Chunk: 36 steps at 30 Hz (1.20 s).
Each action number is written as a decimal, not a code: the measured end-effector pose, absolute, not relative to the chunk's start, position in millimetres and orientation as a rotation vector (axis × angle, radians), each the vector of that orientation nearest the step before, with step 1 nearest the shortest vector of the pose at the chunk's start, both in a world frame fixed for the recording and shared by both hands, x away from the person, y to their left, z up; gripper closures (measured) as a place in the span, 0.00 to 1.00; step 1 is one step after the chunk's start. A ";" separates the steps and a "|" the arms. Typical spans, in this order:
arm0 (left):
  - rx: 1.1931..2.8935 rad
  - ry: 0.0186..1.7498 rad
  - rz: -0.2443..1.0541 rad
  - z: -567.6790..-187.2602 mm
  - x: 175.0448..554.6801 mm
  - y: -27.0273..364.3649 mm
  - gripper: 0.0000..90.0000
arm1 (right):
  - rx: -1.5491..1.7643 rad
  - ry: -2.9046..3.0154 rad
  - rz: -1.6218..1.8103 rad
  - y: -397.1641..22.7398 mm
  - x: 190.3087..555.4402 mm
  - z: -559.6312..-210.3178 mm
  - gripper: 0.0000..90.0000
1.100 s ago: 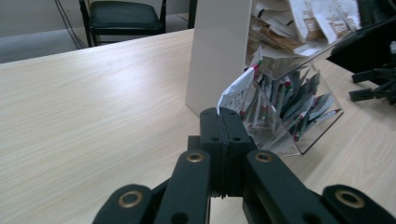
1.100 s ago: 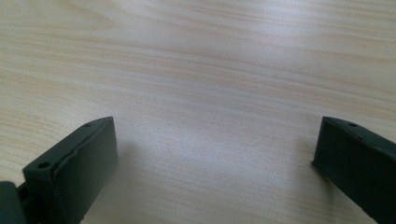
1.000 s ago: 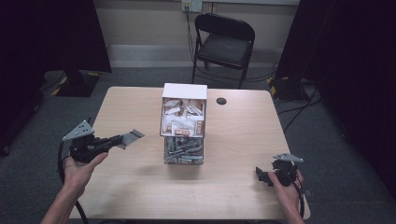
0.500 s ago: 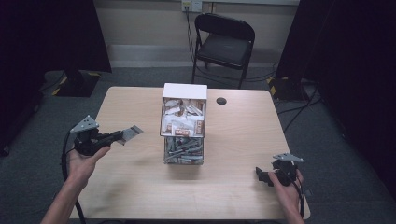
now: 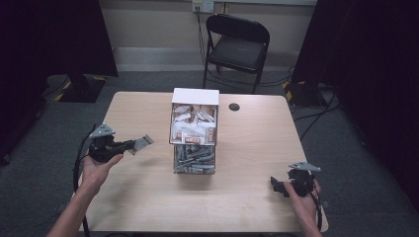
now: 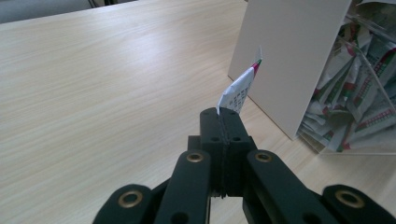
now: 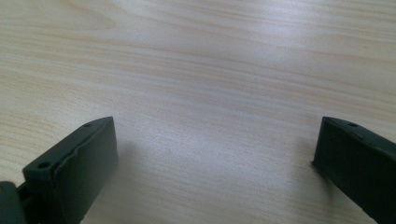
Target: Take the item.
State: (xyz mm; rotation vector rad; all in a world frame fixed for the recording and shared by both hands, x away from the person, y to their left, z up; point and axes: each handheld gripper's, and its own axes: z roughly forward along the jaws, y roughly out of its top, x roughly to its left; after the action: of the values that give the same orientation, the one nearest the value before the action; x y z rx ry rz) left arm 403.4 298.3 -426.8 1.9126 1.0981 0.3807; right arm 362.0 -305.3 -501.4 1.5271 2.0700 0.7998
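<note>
— Packet (image 5: pixel 142 143) first: where does it lie relative to the tongs?

— Left of centre in the high view, pinched in the tip of the left gripper (image 5: pixel 132 146). It sticks out past the jaws toward the right of the frame, its long axis running on from the gripper's own line and tilting slightly upward, aimed at the box (image 5: pixel 194 129) in the middle of the table (image 5: pixel 148 207).

— Touching the box?

— No, well apart from it in the high view. In the left gripper view the packet (image 6: pixel 240 88) rises from the closed jaw tips at centre frame, with the box's white side wall (image 6: pixel 289 56) beyond it at upper right and more sachets (image 6: pixel 355 93) heaped at the right edge.

— So the left jaws are together?

— Pressed tight on the packet's lower edge; no gap shows between them.

— And the other hand?

— The right gripper (image 5: pixel 277 186) sits at lower right in the high view, much farther from the packet. Its own view shows both jaws spread wide over bare wood, holding nothing.

— Which hand makes the next move, then?

— The left, I'd judge; it already carries the packet.
</note>
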 end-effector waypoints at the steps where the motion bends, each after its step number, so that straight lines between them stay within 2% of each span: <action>1: 1.924 1.096 0.376 -428.5 405.9 296.1 1.00 | 1.527 2.070 0.800 -305.3 362.1 -501.4 0.00; 23: 1.961 1.144 0.378 -466.1 421.2 283.9 1.00 | 1.526 2.071 0.800 -305.3 362.2 -501.4 0.00; 36: 2.026 1.078 0.327 -476.4 417.9 265.8 0.98 | 1.526 2.071 0.800 -305.3 362.2 -501.4 0.00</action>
State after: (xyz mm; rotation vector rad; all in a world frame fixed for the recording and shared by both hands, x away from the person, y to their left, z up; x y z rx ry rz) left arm 417.9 265.8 -476.4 2.0256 1.0776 0.3272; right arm 362.2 -305.3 -501.4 1.5259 2.0710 0.7997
